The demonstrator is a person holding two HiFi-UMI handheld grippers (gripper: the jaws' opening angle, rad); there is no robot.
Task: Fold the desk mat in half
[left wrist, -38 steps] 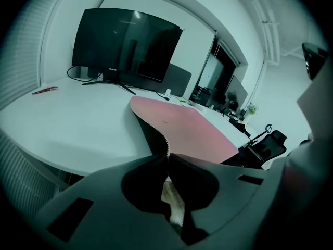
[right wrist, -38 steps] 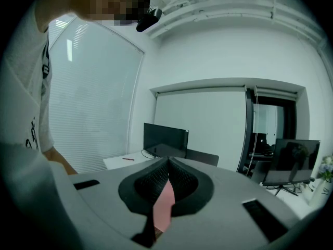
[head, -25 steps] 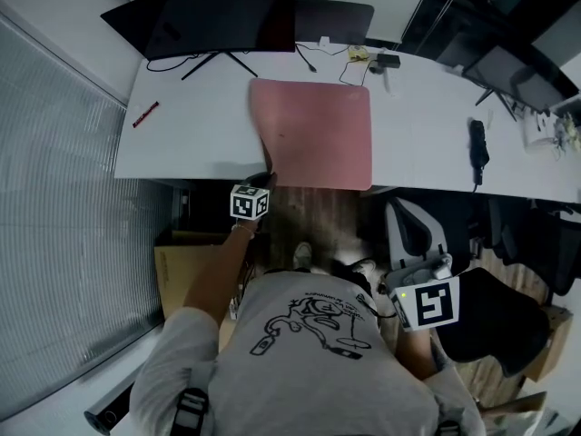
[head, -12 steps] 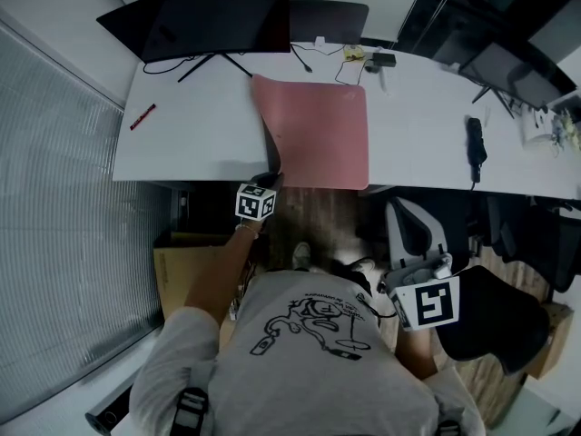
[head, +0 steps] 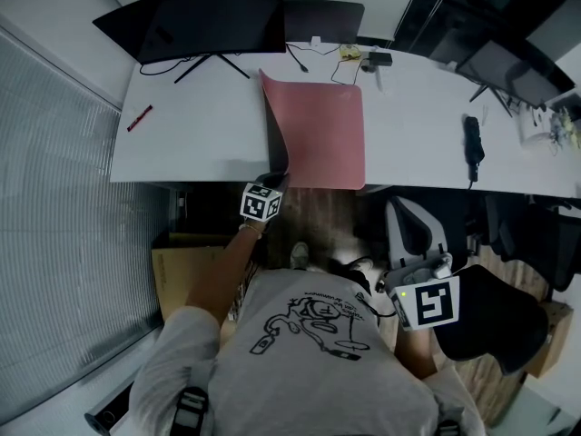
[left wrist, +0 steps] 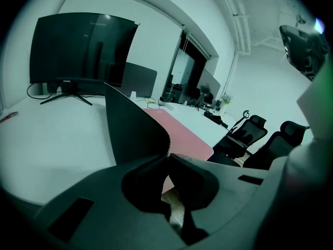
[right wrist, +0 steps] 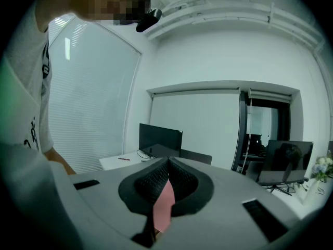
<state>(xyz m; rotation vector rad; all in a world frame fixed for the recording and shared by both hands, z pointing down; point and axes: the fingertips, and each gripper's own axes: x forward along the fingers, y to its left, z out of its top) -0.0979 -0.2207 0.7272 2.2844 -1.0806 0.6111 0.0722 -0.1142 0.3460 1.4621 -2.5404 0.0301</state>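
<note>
The pink desk mat (head: pixel 327 134) lies on the white desk (head: pixel 191 134). Its left edge stands lifted and curls to the right, so the dark underside (left wrist: pixel 132 132) shows beside the pink top (left wrist: pixel 182 132). My left gripper (head: pixel 275 179) is shut on the mat's near left corner at the desk's front edge; in the left gripper view the jaws (left wrist: pixel 167 158) pinch that edge. My right gripper (head: pixel 419 269) hangs low by the person's right side, away from the desk. Its jaws (right wrist: pixel 167 163) are shut with nothing held; only a far strip of pink shows behind them.
A black monitor (head: pixel 209 21) stands at the back left of the desk, with a red pen (head: pixel 139 117) near the left edge. Cables and small items (head: pixel 363 57) lie behind the mat. A black object (head: pixel 475 143) lies to the right. An office chair (head: pixel 418 234) stands below the desk edge.
My left gripper has moved right with the mat's corner. The lifted left edge has risen and swung further right, so less pink top shows. The right gripper has stayed still.
</note>
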